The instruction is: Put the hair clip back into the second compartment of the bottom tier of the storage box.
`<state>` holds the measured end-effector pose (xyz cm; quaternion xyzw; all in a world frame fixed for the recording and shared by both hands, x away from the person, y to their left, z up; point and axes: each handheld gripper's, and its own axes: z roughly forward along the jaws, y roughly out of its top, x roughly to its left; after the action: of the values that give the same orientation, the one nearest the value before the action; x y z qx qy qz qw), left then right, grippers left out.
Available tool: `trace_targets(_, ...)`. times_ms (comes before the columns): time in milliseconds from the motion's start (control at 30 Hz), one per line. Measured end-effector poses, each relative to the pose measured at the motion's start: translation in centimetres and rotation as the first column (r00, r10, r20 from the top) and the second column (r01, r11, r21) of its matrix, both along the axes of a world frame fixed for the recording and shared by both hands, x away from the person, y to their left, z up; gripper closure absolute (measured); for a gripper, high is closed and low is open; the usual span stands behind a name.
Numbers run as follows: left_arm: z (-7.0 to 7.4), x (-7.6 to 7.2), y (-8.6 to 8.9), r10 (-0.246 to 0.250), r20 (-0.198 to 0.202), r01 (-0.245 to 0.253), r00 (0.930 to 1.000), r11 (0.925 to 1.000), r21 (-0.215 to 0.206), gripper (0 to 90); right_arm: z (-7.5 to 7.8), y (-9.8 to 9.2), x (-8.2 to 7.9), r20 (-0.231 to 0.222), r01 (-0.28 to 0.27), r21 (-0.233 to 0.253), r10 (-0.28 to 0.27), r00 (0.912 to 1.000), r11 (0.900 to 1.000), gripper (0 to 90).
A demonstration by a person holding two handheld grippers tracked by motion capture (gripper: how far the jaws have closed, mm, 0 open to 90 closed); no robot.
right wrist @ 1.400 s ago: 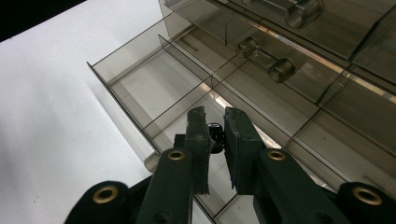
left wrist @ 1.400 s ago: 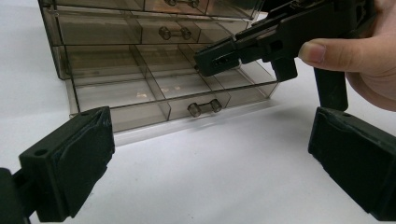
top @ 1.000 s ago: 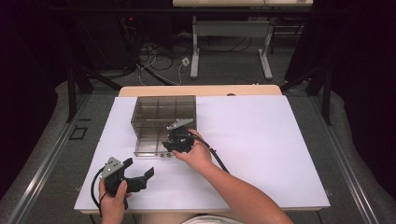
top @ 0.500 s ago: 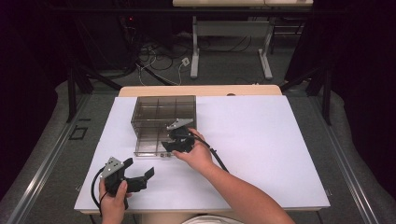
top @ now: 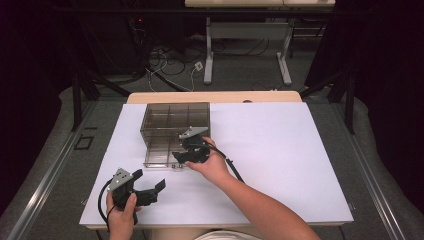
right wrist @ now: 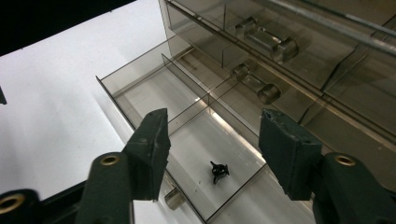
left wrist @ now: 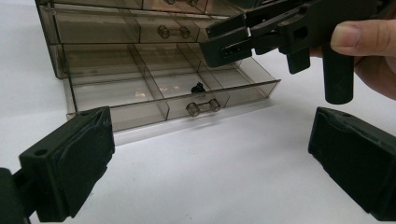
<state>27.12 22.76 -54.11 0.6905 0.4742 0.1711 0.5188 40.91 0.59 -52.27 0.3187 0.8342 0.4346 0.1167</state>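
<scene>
My left gripper [top: 150, 190] has not moved over the last second: it sits low at the near left of the white tabletop [top: 280, 165], fingers [left wrist: 70, 172] spread wide and empty, looking toward the drawer unit. Nothing on that side has shifted, so I take it as waiting.

Further right stands the smoky clear plastic drawer cabinet [top: 172, 122], boxy, with thin glossy walls and small dumbbell-shaped pulls. Its bottom drawer [left wrist: 173, 91] is pulled out toward me, divided by thin partitions into cells. In the cell behind the pull lies the small black part [right wrist: 218, 171], spiky and matte, resting on the drawer floor; it also shows in the left gripper view [left wrist: 198, 87].

My right gripper [top: 187, 152] has kept its place over the open drawer's front edge, hardly changed from half a second ago. Its fingers [right wrist: 152, 144] are released, parted on either side of the part below, holding nothing. I judge the part is either just dropped in or about to be picked; the pictures cannot settle which. The finger pads look rubbery and dull against the shiny plastic.
</scene>
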Motion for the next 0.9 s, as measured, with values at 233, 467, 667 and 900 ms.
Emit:
trace_targets(233, 0.0, 0.0, 0.0, -0.001, -0.001, 0.001, 1.0000, 1.0000, 0.001, 0.8, 0.7, -0.2, -0.3, 0.012, -0.020, 0.035, 0.019, 0.9997, 0.999, 37.7)
trace_targets(467, 0.0, 0.1, 0.0, -0.001, -0.002, 0.001, 1.0000, 1.0000, 0.001, 0.8, 0.9, -0.5, -0.5, 0.009, -0.044, 0.020, 0.044, 0.9990, 0.999, 39.5)
trace_targets(667, 0.0, 0.0, 0.0, -0.001, -0.002, 0.001, 1.0000, 1.0000, 0.002, 0.8, 1.1, -0.5, -1.0, 0.008, -0.066, 0.017, 0.066, 0.9978, 0.998, 45.0)
trace_targets(900, 0.0, 0.0, 0.0, 0.000, -0.001, 0.000, 1.0000, 1.0000, 0.000, 0.8, 1.0, -0.8, -1.6, -0.008, -0.077, 0.013, 0.077, 0.9970, 0.997, 54.4)
